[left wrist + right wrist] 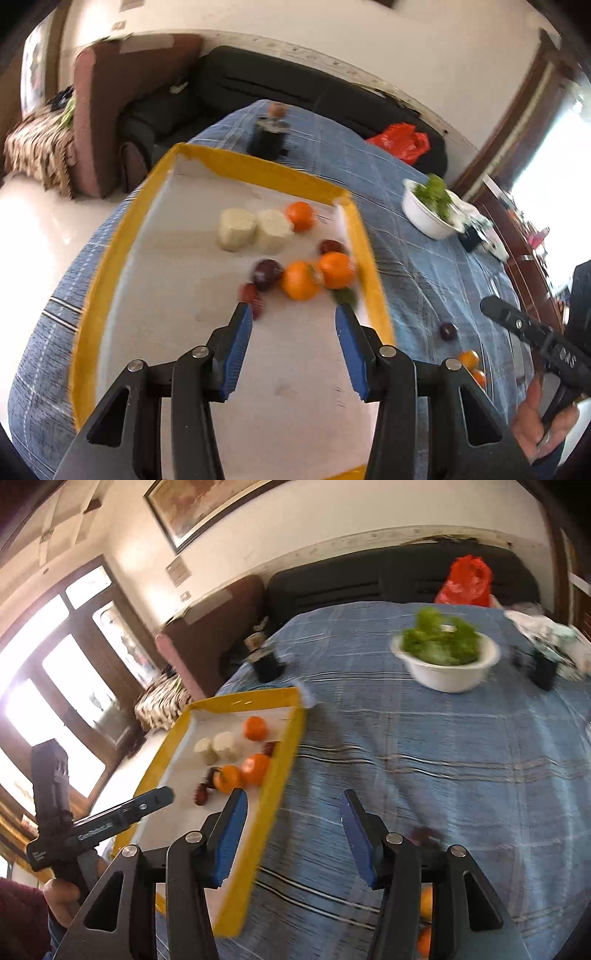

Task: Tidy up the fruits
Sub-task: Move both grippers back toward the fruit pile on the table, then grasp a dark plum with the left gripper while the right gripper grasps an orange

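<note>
While both grippers gape empty, the right gripper point(291, 801) half hides a blurred plum point(424, 835).

Blue-clothed table point(424, 738): tray point(258, 794), bowl point(447, 672)

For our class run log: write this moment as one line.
left gripper: open, over tray | right gripper: open, empty | oranges, plums in tray | plum on cloth
</note>
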### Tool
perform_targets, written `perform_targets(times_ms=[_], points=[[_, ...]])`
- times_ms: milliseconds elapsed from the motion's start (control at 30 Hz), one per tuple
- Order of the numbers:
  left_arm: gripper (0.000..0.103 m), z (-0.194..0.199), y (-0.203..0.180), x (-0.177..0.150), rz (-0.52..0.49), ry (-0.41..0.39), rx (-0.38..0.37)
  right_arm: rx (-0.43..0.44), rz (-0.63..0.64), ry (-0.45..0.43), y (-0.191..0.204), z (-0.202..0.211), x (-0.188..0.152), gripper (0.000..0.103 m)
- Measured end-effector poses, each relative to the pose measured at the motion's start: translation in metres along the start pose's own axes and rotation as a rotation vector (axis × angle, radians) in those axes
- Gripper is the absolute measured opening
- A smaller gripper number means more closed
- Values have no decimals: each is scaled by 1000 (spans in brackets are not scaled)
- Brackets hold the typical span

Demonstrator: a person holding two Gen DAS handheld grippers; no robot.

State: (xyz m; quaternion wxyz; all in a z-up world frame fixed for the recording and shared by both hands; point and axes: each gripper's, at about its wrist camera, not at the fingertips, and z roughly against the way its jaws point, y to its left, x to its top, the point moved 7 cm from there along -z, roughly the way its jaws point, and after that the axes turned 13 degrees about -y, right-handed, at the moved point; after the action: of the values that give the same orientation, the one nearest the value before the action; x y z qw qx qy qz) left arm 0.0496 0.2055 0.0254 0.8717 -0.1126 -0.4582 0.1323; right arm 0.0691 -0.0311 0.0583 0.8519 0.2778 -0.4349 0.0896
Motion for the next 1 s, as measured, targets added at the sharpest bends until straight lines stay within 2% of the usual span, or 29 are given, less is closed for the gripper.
perform_targets(times_ms=[233,367,467,600,700,767,867,1000], points=[[46,2,-73,-25,-92,21,-111,-103,-129,-38,-80,25,-3,57],[46,0,-115,-52,-150,70,-181,-141,-174,-52,-113,30,-6,57],[46,-1,-137,-68,-191,94,-235,-114,-226,-35,-122,28,-9,57],[46,-2,-165,-97,-267,148,-317,-117,-230,-36,-122,30,-9,57],[46,4,-188,-124,-307,215,-434,-103,-251,-43,-125,34,-10,57],[46,12,-205,-141,-378,230,-487,-103,-262,-50,-127,37,-9,57],[46,14,-222,-162,-468,246,-503,-97,-277,-55,-127,39,-8,57],[46,-2,-223,-172,-494,268,-426,-95,-277,-53,-126,39,-9,57]])
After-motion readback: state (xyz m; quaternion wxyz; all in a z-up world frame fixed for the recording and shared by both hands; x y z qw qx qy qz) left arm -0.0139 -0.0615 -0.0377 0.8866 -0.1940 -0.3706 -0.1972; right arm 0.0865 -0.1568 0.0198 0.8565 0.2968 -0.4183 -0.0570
